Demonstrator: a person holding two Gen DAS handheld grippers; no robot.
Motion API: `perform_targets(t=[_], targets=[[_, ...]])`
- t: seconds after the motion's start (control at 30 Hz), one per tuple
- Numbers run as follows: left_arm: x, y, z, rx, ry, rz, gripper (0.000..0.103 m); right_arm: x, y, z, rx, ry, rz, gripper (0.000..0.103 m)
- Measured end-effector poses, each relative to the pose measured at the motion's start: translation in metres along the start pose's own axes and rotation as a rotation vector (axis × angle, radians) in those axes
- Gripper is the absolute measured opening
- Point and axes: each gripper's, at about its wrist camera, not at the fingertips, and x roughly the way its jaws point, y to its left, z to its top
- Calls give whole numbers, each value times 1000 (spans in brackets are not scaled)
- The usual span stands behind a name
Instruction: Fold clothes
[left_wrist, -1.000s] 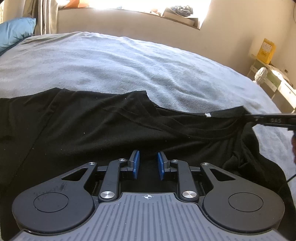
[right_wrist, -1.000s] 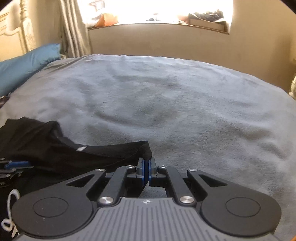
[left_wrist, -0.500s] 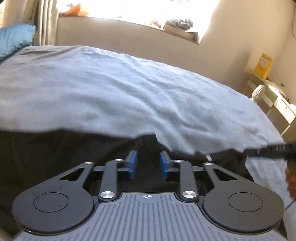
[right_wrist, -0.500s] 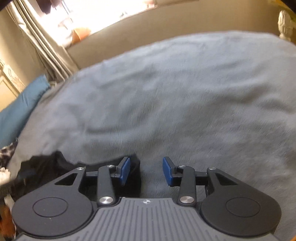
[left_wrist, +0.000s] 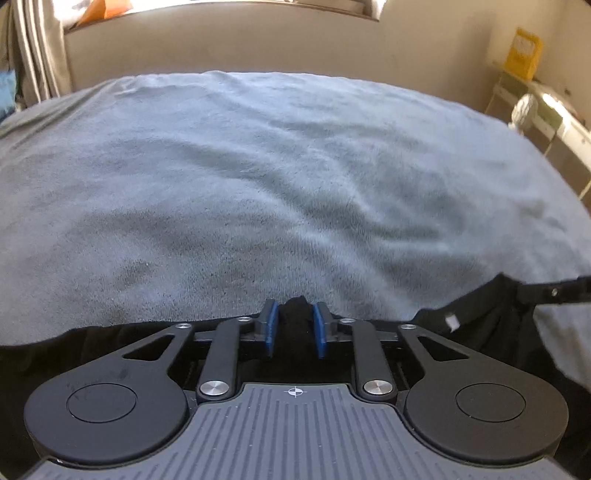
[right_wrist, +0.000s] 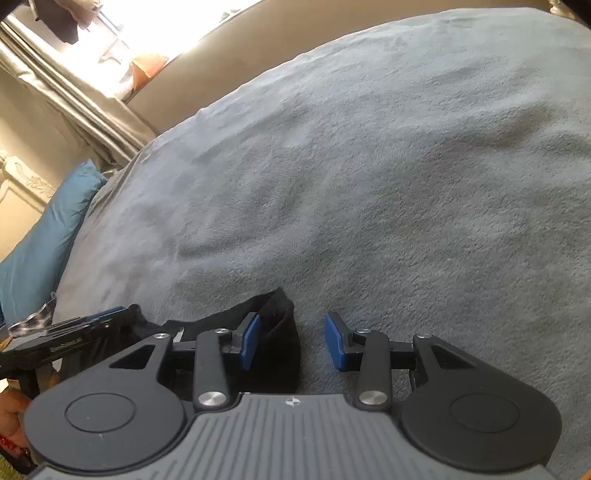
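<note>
A black garment (left_wrist: 480, 314) lies on the bed, and only its far edge shows along the bottom of the left wrist view. My left gripper (left_wrist: 295, 326) is open, with a raised fold of the black cloth between its blue pads (left_wrist: 271, 328). The right gripper's dark finger (left_wrist: 554, 291) reaches the garment's corner at the right edge. In the right wrist view my right gripper (right_wrist: 293, 341) stands wide open. The garment's end (right_wrist: 275, 332) lies against its left pad (right_wrist: 249, 343) and nothing touches the right pad. The left gripper (right_wrist: 74, 334) shows at the far left.
A wide grey-blue blanket (left_wrist: 258, 184) covers the bed ahead of both grippers. A blue pillow (right_wrist: 44, 236) and curtains (right_wrist: 74, 92) are on the left. A low wall under the window stands behind the bed. A yellow box (left_wrist: 524, 51) sits on white furniture (left_wrist: 554, 122) at the right.
My right gripper, shut on the garment's corner a second ago, has opened and tilted. The left gripper has moved forward to the garment's far edge, where a fold now stands between its pads.
</note>
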Motion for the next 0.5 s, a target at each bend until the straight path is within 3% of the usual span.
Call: perform_targets(t=[0.07, 0.17, 0.23, 0.5], targets=[[1, 0, -1, 3, 2, 15, 6, 2, 0, 0, -7, 4, 0, 39], [3, 1, -2, -12, -24, 34, 1, 4, 3, 0, -27, 10, -8, 30], [3, 1, -3, -10, -48, 46, 0, 5, 8, 0, -64, 0, -22, 2], [-18, 7, -2, -69, -225, 91, 0, -12, 34, -3, -212, -190, -63, 1]])
